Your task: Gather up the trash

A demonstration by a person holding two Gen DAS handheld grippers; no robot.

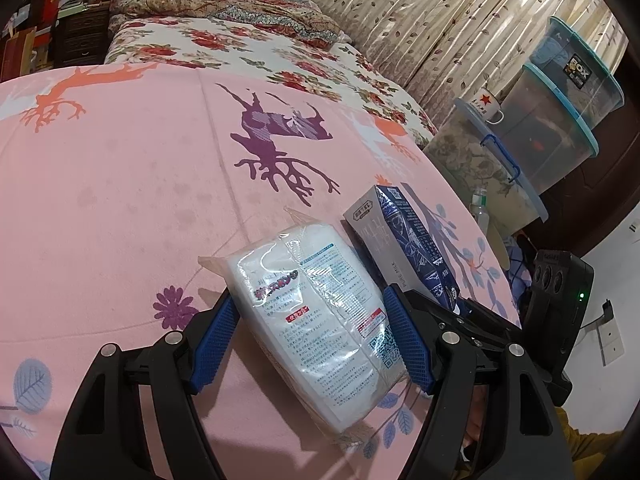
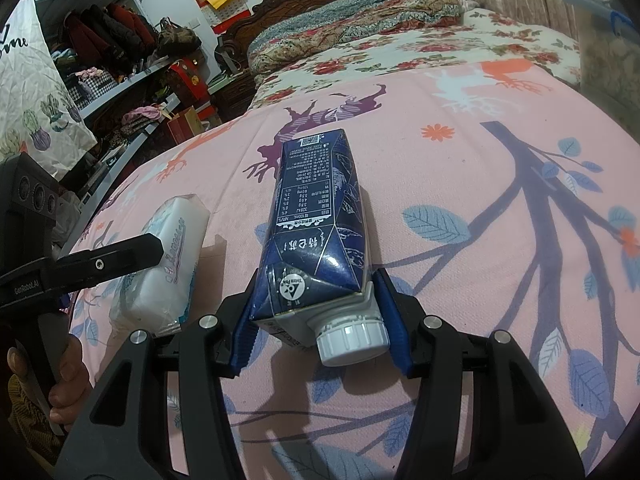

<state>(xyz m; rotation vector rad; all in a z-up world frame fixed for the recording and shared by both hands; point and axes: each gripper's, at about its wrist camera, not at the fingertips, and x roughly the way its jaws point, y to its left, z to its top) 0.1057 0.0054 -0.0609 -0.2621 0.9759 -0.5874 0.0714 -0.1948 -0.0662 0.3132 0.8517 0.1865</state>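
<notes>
A white tissue pack (image 1: 308, 320) in clear printed plastic lies between the blue pads of my left gripper (image 1: 310, 296), which is shut on its two long sides. My right gripper (image 2: 318, 280) is shut on the cap end of a dark blue milk carton (image 2: 320, 208); its white screw cap (image 2: 352, 340) points back at the camera. The two lie side by side on the pink bed cover (image 1: 120, 220), the carton (image 1: 412, 240) right of the pack (image 2: 168, 264). I cannot tell whether either is lifted off the cover.
Floral bedding and pillows (image 1: 224, 12) lie beyond the pink cover. Stacked plastic storage boxes (image 1: 560, 120) with a mug (image 1: 490, 106) stand by the curtain on the right. Shelves of clothes (image 2: 112, 40) fill the left. A person's hand (image 2: 68, 380) holds the left gripper's handle.
</notes>
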